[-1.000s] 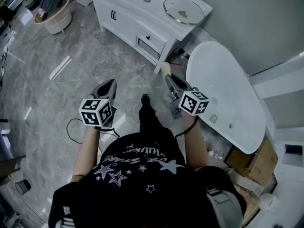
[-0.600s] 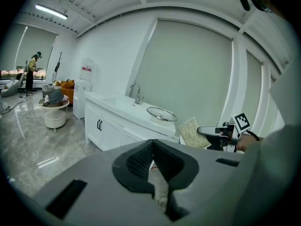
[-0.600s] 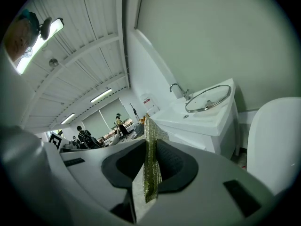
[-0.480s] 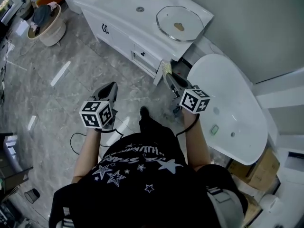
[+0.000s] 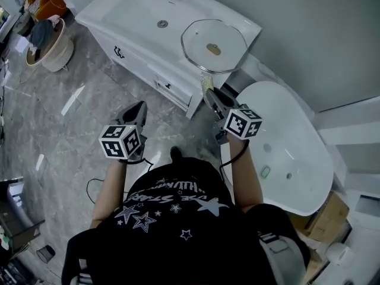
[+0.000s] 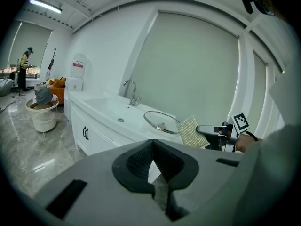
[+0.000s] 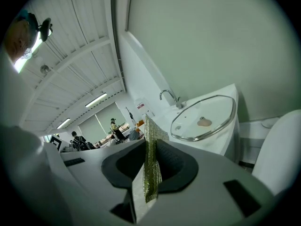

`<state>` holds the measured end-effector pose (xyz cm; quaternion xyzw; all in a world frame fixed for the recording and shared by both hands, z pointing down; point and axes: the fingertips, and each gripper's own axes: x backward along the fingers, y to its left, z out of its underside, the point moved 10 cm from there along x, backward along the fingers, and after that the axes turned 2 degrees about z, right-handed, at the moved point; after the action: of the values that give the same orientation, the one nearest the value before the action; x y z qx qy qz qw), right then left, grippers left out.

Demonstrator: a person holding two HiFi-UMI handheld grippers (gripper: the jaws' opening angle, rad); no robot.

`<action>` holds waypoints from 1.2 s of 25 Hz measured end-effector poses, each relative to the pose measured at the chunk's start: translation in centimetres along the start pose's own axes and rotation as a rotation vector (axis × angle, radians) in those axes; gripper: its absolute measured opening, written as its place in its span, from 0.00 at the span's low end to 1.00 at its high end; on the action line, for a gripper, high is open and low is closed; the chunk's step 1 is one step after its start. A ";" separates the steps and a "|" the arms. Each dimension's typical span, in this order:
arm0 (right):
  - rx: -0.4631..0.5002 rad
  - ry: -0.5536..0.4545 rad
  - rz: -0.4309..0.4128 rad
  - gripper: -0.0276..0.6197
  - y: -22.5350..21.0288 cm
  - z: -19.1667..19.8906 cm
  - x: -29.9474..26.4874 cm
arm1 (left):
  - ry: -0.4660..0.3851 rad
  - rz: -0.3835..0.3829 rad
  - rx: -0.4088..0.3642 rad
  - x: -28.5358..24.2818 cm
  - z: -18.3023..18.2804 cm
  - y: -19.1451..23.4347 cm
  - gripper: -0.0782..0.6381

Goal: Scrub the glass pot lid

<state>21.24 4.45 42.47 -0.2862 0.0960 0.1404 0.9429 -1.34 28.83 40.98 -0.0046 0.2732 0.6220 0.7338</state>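
Ahead of my right gripper (image 5: 209, 94) I see a white vanity cabinet (image 5: 136, 46) against a pale wall (image 5: 309, 34). A white oval basin (image 5: 297, 159) lies just right of that gripper, and grey marble floor (image 5: 59, 129) spreads under my left gripper (image 5: 139, 105).

A white vanity counter (image 5: 113, 13) stands ahead of the jaws. The glass pot lid (image 5: 214, 45) lies flat on it, just beyond the right-hand jaws.
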 end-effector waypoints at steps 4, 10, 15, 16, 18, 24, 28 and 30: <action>-0.007 -0.015 0.009 0.15 -2.6 -1.5 -1.3 | 0.009 0.007 -0.010 -3.1 -1.1 0.0 0.12; -0.036 -0.034 0.013 0.15 -4.2 -2.1 -1.9 | 0.014 0.012 -0.018 -5.0 -2.0 0.5 0.12; -0.050 -0.036 0.029 0.15 -4.9 -2.1 -2.3 | 0.012 0.010 -0.055 -5.9 -3.3 1.3 0.12; -0.052 -0.037 0.033 0.15 -5.0 -2.2 -2.4 | 0.008 0.010 -0.054 -6.2 -3.6 1.6 0.12; -0.055 -0.039 0.044 0.15 -5.2 -2.3 -2.7 | 0.005 0.016 -0.047 -6.8 -4.1 2.4 0.12; -0.064 -0.076 0.101 0.15 -6.3 -3.3 -3.7 | 0.019 0.072 -0.069 -10.7 -5.9 4.2 0.12; -0.077 -0.105 0.165 0.15 -7.6 -4.6 -4.4 | 0.034 0.139 -0.104 -14.4 -7.9 4.8 0.12; -0.093 -0.130 0.189 0.15 -8.4 -5.4 -5.0 | 0.041 0.178 -0.127 -16.8 -9.3 5.2 0.12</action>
<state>18.65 -6.35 43.66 -0.3094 0.0545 0.2512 0.9155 -11.13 11.49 41.63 -0.0398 0.2477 0.7004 0.6682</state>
